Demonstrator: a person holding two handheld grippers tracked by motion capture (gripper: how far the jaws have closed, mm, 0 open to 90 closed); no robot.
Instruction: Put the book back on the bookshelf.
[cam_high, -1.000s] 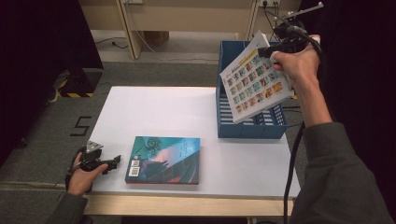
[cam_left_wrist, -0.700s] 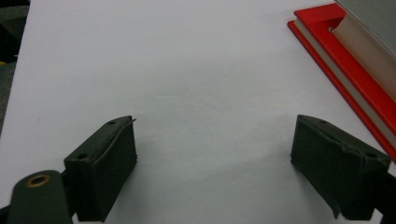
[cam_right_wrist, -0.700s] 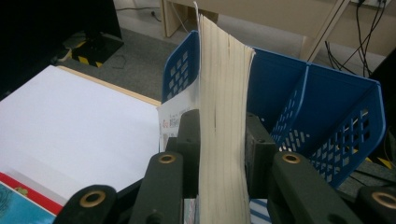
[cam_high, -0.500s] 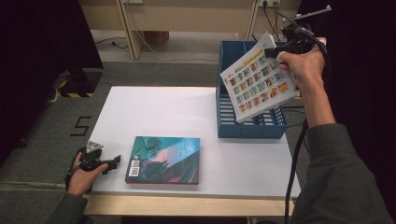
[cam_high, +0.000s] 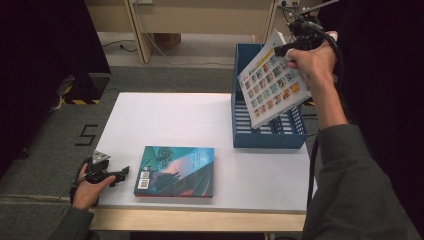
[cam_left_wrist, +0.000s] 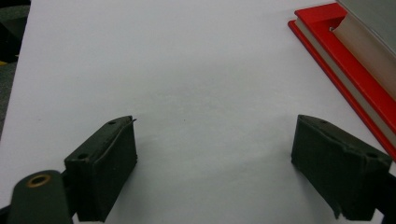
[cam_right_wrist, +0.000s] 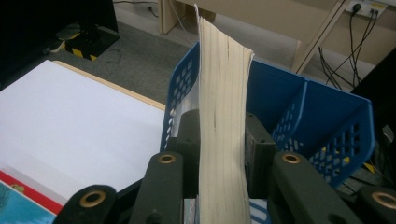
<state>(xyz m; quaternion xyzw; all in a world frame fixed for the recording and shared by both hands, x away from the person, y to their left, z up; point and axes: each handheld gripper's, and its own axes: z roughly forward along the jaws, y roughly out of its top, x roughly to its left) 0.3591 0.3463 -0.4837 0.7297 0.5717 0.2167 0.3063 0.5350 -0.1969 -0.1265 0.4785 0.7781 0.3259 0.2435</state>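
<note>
1. Up at two o'clock in the high view, the right gripper (cam_high: 286, 48) is clamped on a book with a grid of small pictures on its cover (cam_high: 271, 81), pinching it at the top edge.
2. That book hangs tilted in the air over the blue basket (cam_high: 250, 139), its lower corner dipping toward the basket's near wall; whether it touches the basket I cannot tell.
3. In the right gripper view, the book's cream page edges (cam_right_wrist: 220, 116) stand upright between the two black jaws, both pads pressed flat against its sides, with the blue basket's perforated walls (cam_right_wrist: 327, 135) behind it.
4. The basket sits at the three o'clock side of the white table (cam_high: 170, 120), against its right edge.
5. Down at seven o'clock, the left gripper (cam_high: 119, 175) lies low at the table's near-left corner, held in the person's left hand (cam_high: 89, 187).
6. Its jaws stand wide apart in the left gripper view, with nothing but bare tabletop (cam_left_wrist: 196, 84) between them.
7. Just beside it, toward three o'clock, a teal-covered book (cam_high: 175, 170) lies flat on the table, barcode corner nearest the gripper; its red edge (cam_left_wrist: 341, 60) shows at one o'clock in the left gripper view, clear of the jaws.
</note>
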